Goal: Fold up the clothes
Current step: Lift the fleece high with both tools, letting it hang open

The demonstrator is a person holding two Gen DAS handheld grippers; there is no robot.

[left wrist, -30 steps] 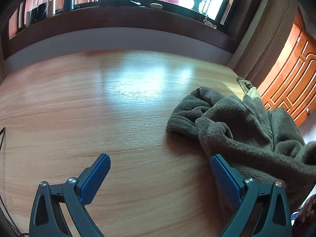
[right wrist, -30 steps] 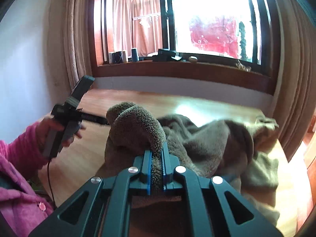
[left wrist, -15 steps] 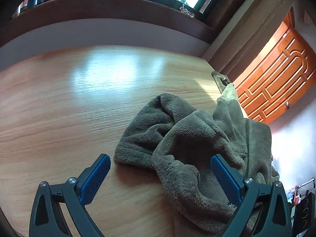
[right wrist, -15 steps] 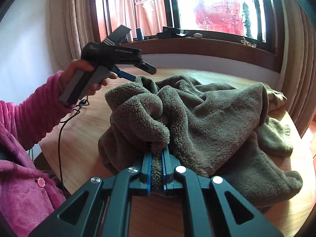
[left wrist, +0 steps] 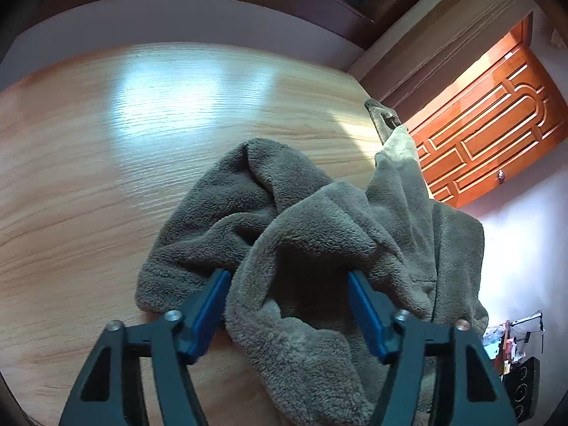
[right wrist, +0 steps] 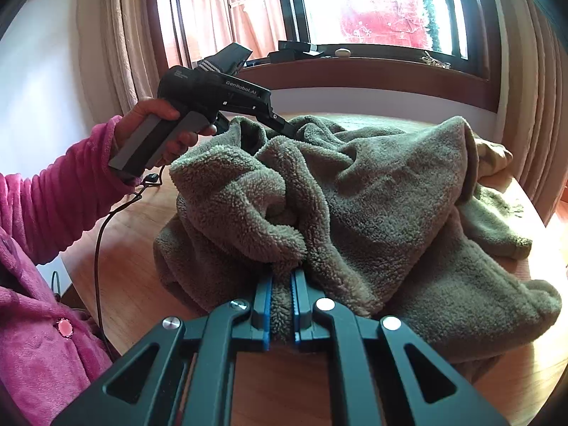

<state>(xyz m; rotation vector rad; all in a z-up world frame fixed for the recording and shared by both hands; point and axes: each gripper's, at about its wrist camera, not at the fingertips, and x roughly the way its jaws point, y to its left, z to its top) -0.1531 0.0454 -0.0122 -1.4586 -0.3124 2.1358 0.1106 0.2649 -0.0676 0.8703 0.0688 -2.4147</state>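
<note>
Two grippers on one garment; we've got a fuzzy olive-brown fleece robe [right wrist: 383,191] heaped on the wooden surface [left wrist: 106,163], bunched toward its right half in the left wrist view, with one pale end trailing off toward the far corner near the orange panelled door [left wrist: 486,127]. Our right gripper [right wrist: 281,284] has its blue fingers [right wrist: 263,301] clamped tight on a thick fold of the fleece, pile squeezed between them; the fold rises up out of the grip into a rolled lump. Our left gripper [left wrist: 289,277] has its fingers [left wrist: 209,309] spread wide and straddling a ridge of the robe; fabric fills the gap between them, and their tips press into the pile, but they aren't pinching it. From the right wrist view we see the left hand [right wrist: 156,131] wrapped round the grey handle of that gripper [right wrist: 284,127], pink fluffy sleeve [right wrist: 60,206] behind it, a black cable [right wrist: 103,227] hanging down from the handle; its nose pokes into the top of the heap. Behind it all, a window [right wrist: 372,10] with beige curtains [right wrist: 117,39] and a dark wooden sill [right wrist: 372,71] with a few small bits we can't make out.
</note>
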